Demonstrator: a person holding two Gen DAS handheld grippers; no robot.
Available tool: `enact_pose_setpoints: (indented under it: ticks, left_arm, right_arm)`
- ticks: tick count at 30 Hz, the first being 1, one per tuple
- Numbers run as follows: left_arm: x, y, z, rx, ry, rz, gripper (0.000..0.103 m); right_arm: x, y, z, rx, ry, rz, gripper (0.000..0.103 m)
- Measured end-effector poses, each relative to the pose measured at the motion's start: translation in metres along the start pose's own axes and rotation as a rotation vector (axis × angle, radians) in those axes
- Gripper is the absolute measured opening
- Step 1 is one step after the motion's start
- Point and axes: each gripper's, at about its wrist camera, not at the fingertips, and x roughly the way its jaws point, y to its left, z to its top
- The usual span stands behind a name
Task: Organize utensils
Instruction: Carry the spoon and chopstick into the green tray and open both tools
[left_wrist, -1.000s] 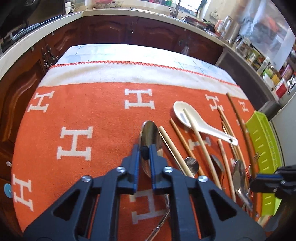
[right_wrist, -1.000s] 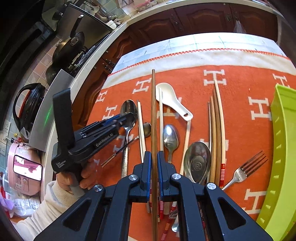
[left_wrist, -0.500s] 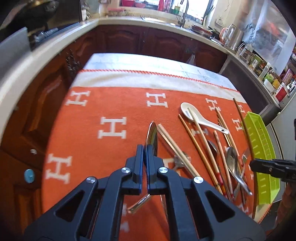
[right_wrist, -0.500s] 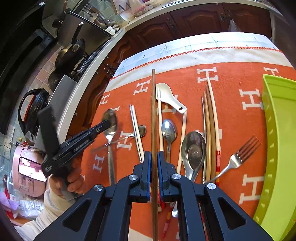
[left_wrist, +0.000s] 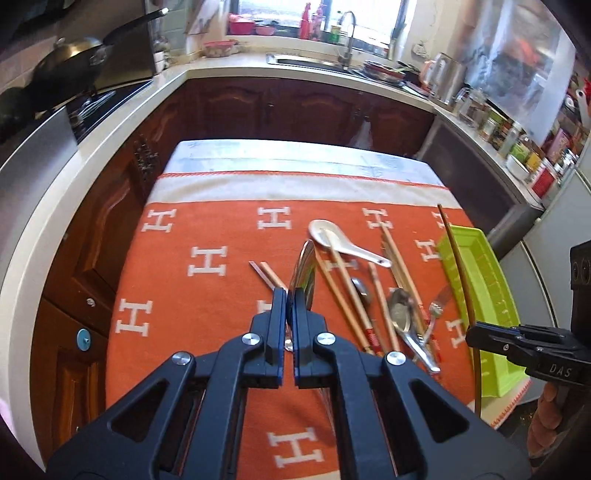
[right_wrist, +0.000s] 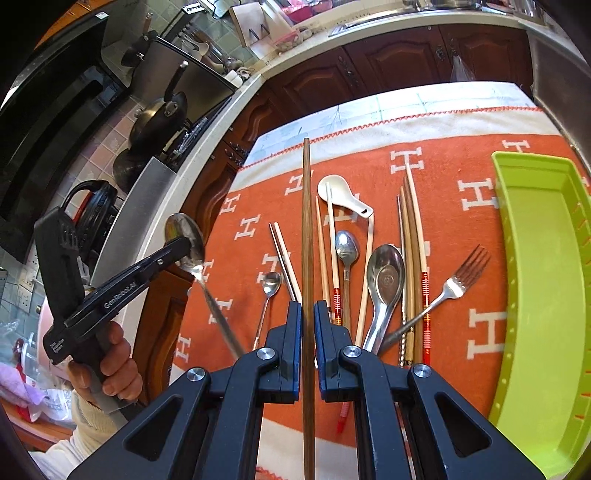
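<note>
My left gripper (left_wrist: 289, 295) is shut on a long-handled steel spoon (left_wrist: 305, 269), held in the air above the orange cloth. In the right wrist view that spoon (right_wrist: 184, 236) hangs left of the table, its handle slanting down from the left gripper (right_wrist: 183, 246). My right gripper (right_wrist: 307, 308) is shut on a long dark wooden chopstick (right_wrist: 306, 221), lifted over the row of utensils. That chopstick (left_wrist: 458, 266) stands beside the lime-green tray (left_wrist: 493, 295). The green tray (right_wrist: 546, 266) lies at the right, nothing in it.
On the orange H-patterned cloth (right_wrist: 461, 229) lie a white ceramic spoon (right_wrist: 341, 192), a fork (right_wrist: 460, 282), a big steel spoon (right_wrist: 386, 277), two smaller spoons and several chopsticks. A worktop with a pan (right_wrist: 159, 118) runs along the left.
The left gripper rose off the cloth with the spoon and drew back to the left. The right gripper lifted with the chopstick, and more of the green tray came into view.
</note>
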Motion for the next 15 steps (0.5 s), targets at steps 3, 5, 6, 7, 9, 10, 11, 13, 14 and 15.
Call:
enact_pose_setpoints:
  ticks: [3,5,6,7,9,10,11,13,14,15]
  left_arm:
    - [-0.007,-0.016,0.003,0.017,0.002,-0.032,0.000]
    - [-0.015,-0.029,0.006,0.030,0.001,-0.057,0.001]
    - [-0.021,-0.037,0.008,0.041,-0.005,-0.074,0.001]
    - [-0.025,-0.046,0.010,0.053,-0.013,-0.086,0.001]
    - [-0.033,-0.061,0.013,0.072,-0.022,-0.114,0.001]
    - [-0.037,-0.070,0.015,0.080,-0.022,-0.134,0.001]
    - [-0.040,-0.081,0.018,0.089,-0.019,-0.158,0.001]
    - [-0.044,-0.101,0.023,0.107,-0.015,-0.199,0.000]
    - [-0.045,-0.115,0.027,0.118,-0.009,-0.226,0.001]
    - [-0.046,-0.126,0.029,0.125,-0.006,-0.242,0.001]
  right_arm:
    - [-0.024,0.000,-0.004,-0.005,-0.027,0.001,0.006]
    - [-0.036,-0.001,-0.004,0.001,-0.041,0.000,0.006]
    - [-0.043,-0.002,-0.004,0.007,-0.047,0.002,0.006]
    - [-0.052,-0.004,-0.005,0.015,-0.055,0.000,0.006]
    - [-0.067,-0.009,-0.005,0.026,-0.072,-0.014,0.006]
    - [-0.073,-0.011,-0.004,0.029,-0.078,-0.020,0.006]
    - [-0.079,-0.015,-0.004,0.037,-0.083,-0.030,0.006]
    - [-0.092,-0.024,-0.003,0.055,-0.093,-0.047,0.006]
    - [-0.101,-0.030,-0.003,0.064,-0.103,-0.060,0.006]
    - [-0.107,-0.036,-0.001,0.073,-0.111,-0.073,0.006]
